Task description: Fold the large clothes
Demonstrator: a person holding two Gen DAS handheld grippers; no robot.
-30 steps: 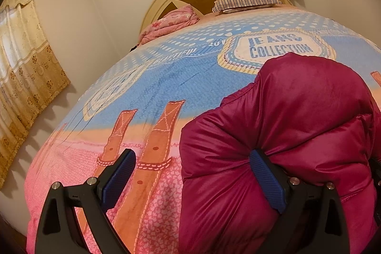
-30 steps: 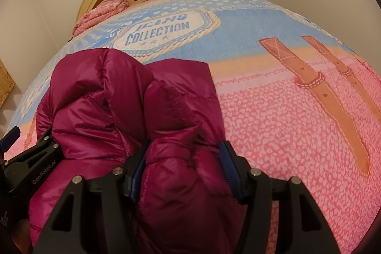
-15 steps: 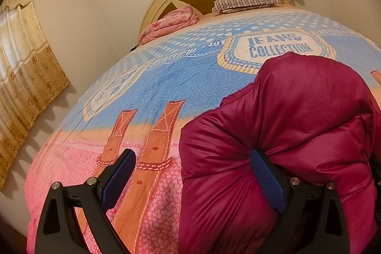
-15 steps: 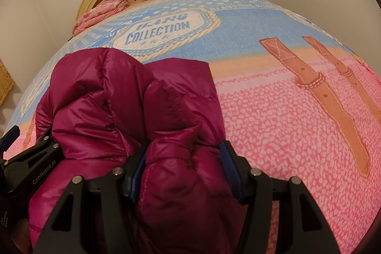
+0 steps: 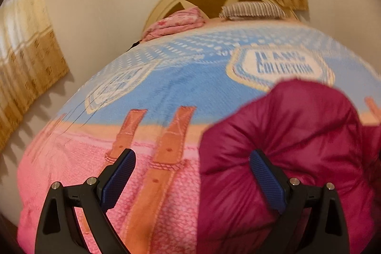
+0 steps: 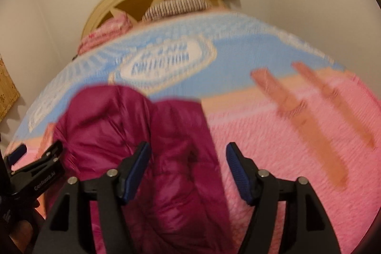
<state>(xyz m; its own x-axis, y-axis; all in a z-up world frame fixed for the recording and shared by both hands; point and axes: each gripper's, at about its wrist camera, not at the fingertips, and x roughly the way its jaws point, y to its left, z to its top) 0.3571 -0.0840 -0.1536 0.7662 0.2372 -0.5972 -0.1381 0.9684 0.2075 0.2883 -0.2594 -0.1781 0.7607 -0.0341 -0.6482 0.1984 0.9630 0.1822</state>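
Right gripper (image 6: 188, 170) fingers newly parted; puffy magenta jacket (image 6: 133, 125) bunched, creased.

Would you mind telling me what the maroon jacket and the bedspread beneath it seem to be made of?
The maroon jacket looks like slick, faintly glossy nylon or polyester shell over puffy filling; it shows sheen and quilted bulges. The bedspread looks like matte, nubbly woven or terry-like cloth, with a printed pattern, though blur leaves this uncertain.

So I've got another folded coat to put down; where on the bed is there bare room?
Free: the pink stretch of bedspread right of the maroon jacket, and the blue and pink stretch left of it, around the orange strap prints. Crowded: the headboard end, with a striped pillow and a pink bundle.
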